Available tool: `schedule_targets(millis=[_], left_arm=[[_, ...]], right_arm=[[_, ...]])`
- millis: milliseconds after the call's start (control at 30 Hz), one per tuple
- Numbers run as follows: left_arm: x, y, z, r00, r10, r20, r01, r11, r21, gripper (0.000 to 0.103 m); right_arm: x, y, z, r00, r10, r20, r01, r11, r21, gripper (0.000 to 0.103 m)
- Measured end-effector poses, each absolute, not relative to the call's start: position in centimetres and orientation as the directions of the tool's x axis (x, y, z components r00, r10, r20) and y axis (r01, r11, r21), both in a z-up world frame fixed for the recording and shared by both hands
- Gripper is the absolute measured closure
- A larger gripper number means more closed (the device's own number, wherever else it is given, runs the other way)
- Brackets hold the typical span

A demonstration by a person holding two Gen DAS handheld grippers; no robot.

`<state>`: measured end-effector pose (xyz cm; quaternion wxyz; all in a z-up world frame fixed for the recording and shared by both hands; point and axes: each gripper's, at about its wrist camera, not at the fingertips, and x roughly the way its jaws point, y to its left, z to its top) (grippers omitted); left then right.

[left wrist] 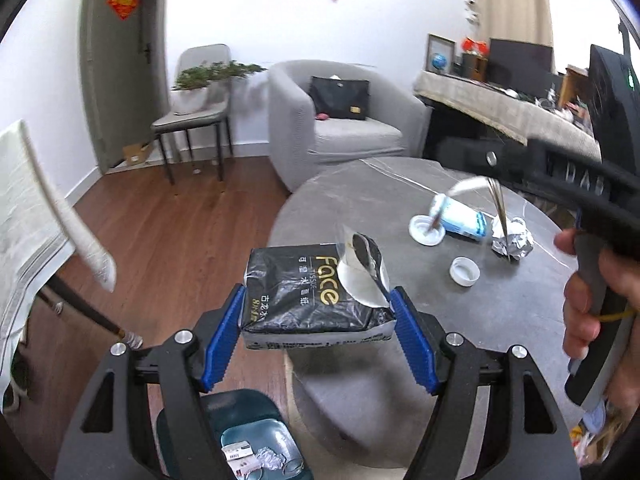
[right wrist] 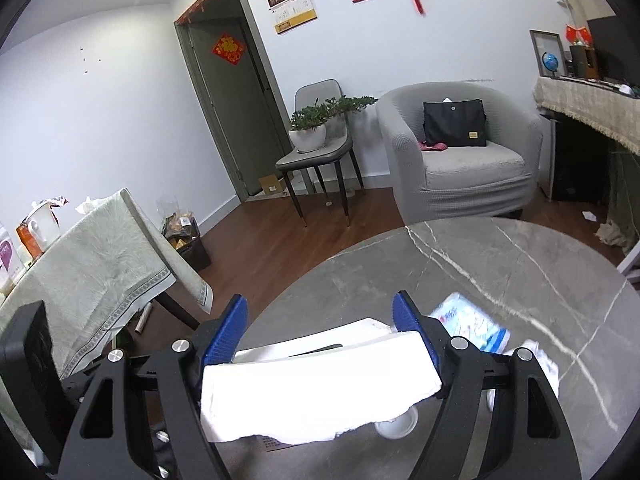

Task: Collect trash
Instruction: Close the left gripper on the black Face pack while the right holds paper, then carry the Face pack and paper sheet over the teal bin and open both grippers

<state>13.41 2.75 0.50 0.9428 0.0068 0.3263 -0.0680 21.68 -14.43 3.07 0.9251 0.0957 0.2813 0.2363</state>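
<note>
My left gripper (left wrist: 318,292) is shut on a black tissue pack (left wrist: 296,292) printed "Face", and a torn foil lid (left wrist: 362,268) lies on top of the pack. It hangs over the edge of the round grey table (left wrist: 400,184). Below it stands a dark teal bin (left wrist: 256,428) with some scraps inside. My right gripper (right wrist: 320,300) is shut on a wide white slab of packaging (right wrist: 316,396), overexposed, above the table (right wrist: 500,264). On the table lie a blue-white pack (left wrist: 460,220), a foil ball (left wrist: 514,236), a white lid (left wrist: 426,230) and a white cap (left wrist: 464,270).
A hand (left wrist: 592,292) holds the right gripper's black handle at the right of the left wrist view. A cloth-covered table (right wrist: 100,264) stands to the left, with a grey armchair (right wrist: 460,148) and a chair bearing a potted plant (right wrist: 308,132) beyond. The floor is wood.
</note>
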Motion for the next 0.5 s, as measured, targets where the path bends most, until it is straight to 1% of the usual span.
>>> schedule_targets(millis=[133,267,400,500], left_arm=[[11.4,4.0,1.5,0.805,-0.084,-0.588,0.092,0.996,-0.016,0.029],[9.4,5.5,1.7,0.822,-0.076,-0.565,0.071,0.997,-0.031,0.029],[8.3,7.8,0.6,0.808,-0.058,-0.587,0.027,0.998,-0.061,0.029],[7.4,9.2,-0.1,0.801,-0.033,-0.598,-0.002,0.998,-0.058,0.029]], right_arm=[[20.1,-13.6,2.8,0.745,0.486,-0.456,-0.376,0.872,0.315,0.027],[18.2,-12.1,2.7,0.751,0.495,-0.436,-0.401,0.867,0.294,0.027],[16.7,-11.1,2.7,0.738,0.521,-0.429,-0.426,0.852,0.304,0.027],[15.4,-10.2,3.0,0.735,0.536,-0.415,-0.445,0.844,0.301,0.027]])
